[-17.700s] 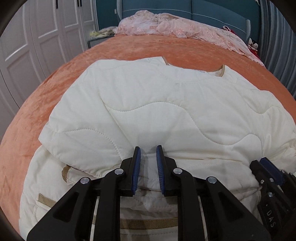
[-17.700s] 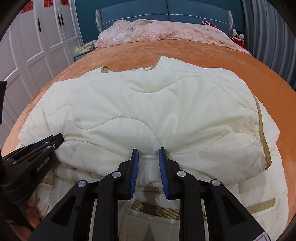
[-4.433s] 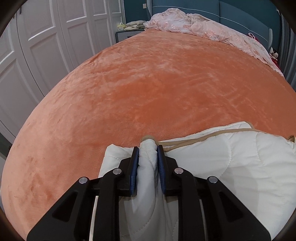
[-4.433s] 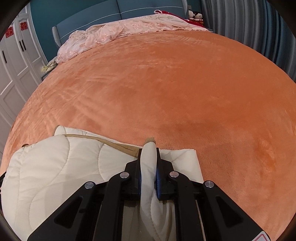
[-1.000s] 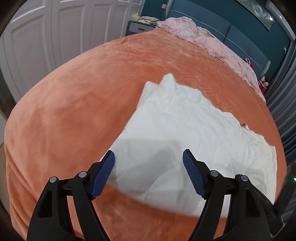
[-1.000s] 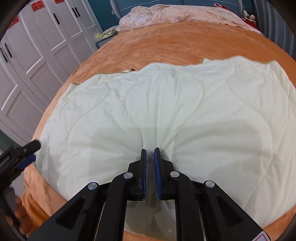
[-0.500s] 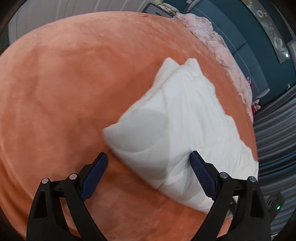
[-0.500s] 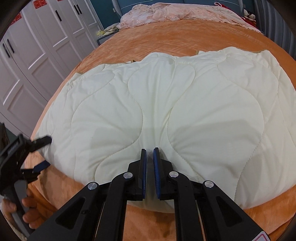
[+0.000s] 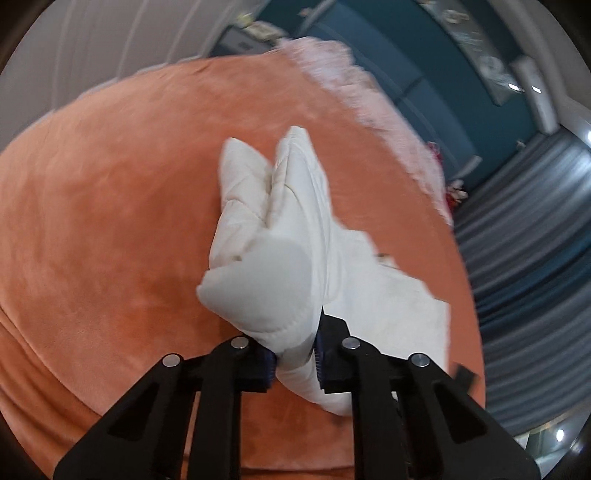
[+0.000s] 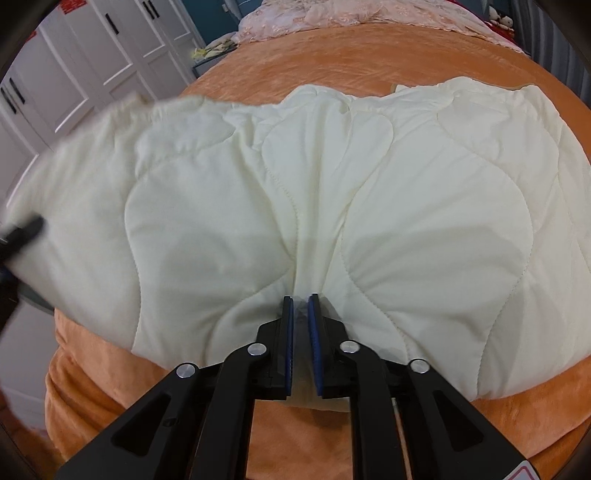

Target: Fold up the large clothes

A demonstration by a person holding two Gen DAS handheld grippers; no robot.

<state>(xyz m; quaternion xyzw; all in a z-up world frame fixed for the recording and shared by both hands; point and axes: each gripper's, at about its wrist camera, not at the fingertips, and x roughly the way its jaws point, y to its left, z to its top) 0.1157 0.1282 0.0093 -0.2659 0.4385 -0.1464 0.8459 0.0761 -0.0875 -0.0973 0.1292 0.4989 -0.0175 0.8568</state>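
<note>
A cream quilted jacket (image 10: pixel 332 206), folded into a wide band, lies across the near part of the orange bed (image 10: pixel 362 55). My left gripper (image 9: pixel 295 360) is shut on the jacket's left end (image 9: pixel 273 280) and lifts it off the bed, so that end bunches up. It shows blurred at the left edge of the right wrist view (image 10: pixel 22 230). My right gripper (image 10: pixel 300 325) rests on the jacket's near edge at the middle, its blue pads almost together with a narrow gap. No cloth shows clearly between them.
A pink lace cover (image 10: pixel 351 14) lies at the bed's head against a blue headboard (image 9: pixel 424 62). White wardrobe doors (image 10: pixel 74 62) stand to the left, grey curtains (image 9: pixel 528 236) to the right. The bed's near edge (image 10: pixel 332 435) is just below the jacket.
My left gripper was open beside the jacket's left end; now it has closed on that end and raised it. The right gripper stays near the front edge.
</note>
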